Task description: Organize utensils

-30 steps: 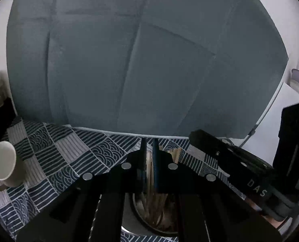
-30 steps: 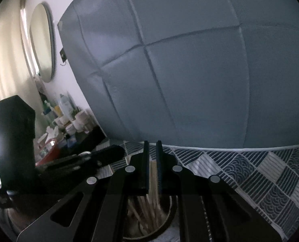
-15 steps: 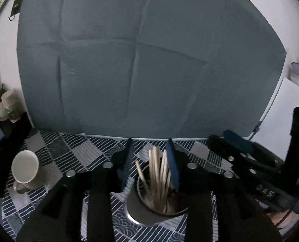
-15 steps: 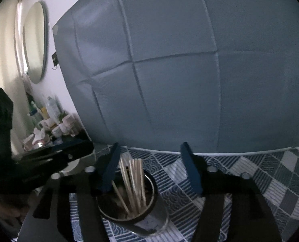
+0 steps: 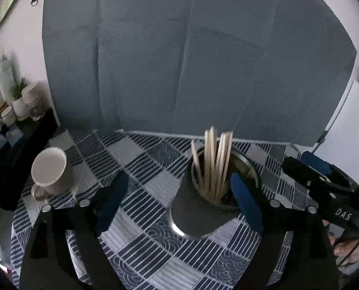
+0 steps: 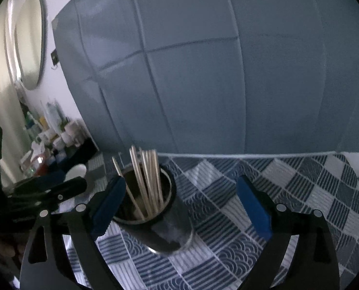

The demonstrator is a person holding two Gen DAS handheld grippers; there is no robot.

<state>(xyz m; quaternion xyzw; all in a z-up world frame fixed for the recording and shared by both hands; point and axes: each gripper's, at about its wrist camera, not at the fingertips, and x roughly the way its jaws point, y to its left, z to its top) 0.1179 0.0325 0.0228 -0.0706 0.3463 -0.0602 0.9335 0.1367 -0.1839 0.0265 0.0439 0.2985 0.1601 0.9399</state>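
Note:
A dark metal holder stands upright on the checked blue and white tablecloth with several pale wooden chopsticks leaning inside it. My left gripper has its jaws opening wide; the holder sits between them, close to the right pad, and nothing is gripped. In the right wrist view the same holder and chopsticks sit beside the left pad of my right gripper, whose jaws are also opening with no pad on them. Each gripper shows in the other's view: right gripper, left gripper.
A white mug stands on the cloth at the left, also visible as mug. A grey creased backdrop rises behind the table. A dark shelf with bottles and jars lies to the left. A person's hand holds the right gripper.
Both grippers were shut over the holder with chopsticks between their pads. Both have since opened wide and drawn back, leaving the chopsticks standing in the holder.

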